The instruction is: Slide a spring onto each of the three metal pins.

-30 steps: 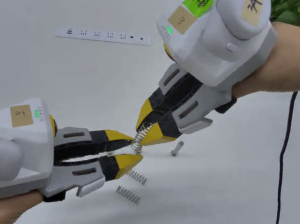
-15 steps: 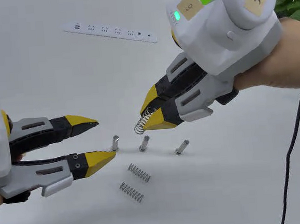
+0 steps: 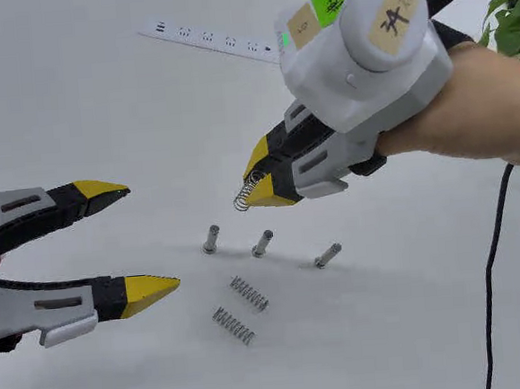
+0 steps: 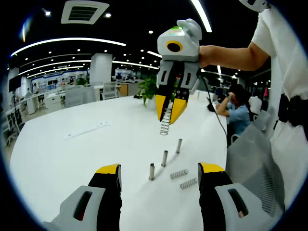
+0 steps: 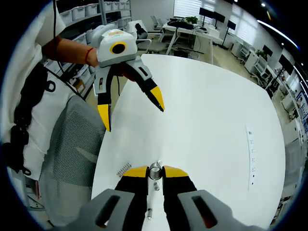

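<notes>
1 spring point(image 4: 165, 123) in R gripper point(image 4: 168, 114), above pins point(image 3: 262, 243)

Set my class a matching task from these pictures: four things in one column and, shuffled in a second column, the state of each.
Column one:
1. left gripper
2. right gripper
3. metal pins
4. loose springs

Column two:
a. lying flat on the table
b. standing upright, bare
c. open, holding nothing
d. shut on a spring

Pairs: 1-c, 2-d, 3-b, 4-a.
</notes>
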Available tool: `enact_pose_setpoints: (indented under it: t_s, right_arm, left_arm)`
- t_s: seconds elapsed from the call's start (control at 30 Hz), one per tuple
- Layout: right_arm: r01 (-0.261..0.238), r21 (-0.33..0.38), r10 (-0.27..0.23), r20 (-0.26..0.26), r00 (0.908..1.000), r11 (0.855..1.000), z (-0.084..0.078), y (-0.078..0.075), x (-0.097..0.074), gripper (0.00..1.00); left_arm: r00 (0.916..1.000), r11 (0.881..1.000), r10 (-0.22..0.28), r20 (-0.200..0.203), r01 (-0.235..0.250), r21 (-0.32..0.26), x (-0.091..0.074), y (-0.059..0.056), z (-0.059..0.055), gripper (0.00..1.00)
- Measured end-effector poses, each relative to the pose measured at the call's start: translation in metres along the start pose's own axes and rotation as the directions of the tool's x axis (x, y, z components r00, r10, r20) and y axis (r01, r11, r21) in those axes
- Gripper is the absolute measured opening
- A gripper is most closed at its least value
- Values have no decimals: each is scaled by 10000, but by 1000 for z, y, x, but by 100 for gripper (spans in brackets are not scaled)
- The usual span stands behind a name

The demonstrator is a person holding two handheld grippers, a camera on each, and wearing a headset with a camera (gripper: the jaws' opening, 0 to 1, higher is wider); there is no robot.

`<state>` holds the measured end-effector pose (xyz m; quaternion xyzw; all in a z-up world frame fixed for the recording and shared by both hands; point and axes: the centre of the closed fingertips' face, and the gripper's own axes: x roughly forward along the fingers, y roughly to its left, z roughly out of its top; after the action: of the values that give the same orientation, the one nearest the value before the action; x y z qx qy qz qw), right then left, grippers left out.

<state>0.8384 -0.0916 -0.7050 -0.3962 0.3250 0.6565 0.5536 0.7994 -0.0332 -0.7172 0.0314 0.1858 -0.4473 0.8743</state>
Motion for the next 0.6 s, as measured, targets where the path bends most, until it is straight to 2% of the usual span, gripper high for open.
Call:
enact_pose_setpoints:
  t_s: [0.17, 0.4, 0.5, 0.6]
  right_arm:
    - [7, 25, -7, -140, 9999, 10000, -5, -8, 19, 12]
    - [-77, 40, 79, -316, 9995, 10000, -12, -11, 42, 12]
    - [-26, -107, 21, -442, 9990, 9999, -14, -13, 48, 12]
    - [-60, 75, 63, -323, 9995, 10000, -13, -15, 52, 12]
  left_arm:
    - [9997, 10000, 37, -231, -38, -53, 0, -1, -10, 71]
    - [9995, 9988, 197, -240, -207, -433, 1, 3, -19, 78]
    - [9994, 9979, 247, -255, -262, -594, 1, 3, -21, 80]
    - [9994, 9973, 245, -251, -262, -685, 1, 2, -23, 81]
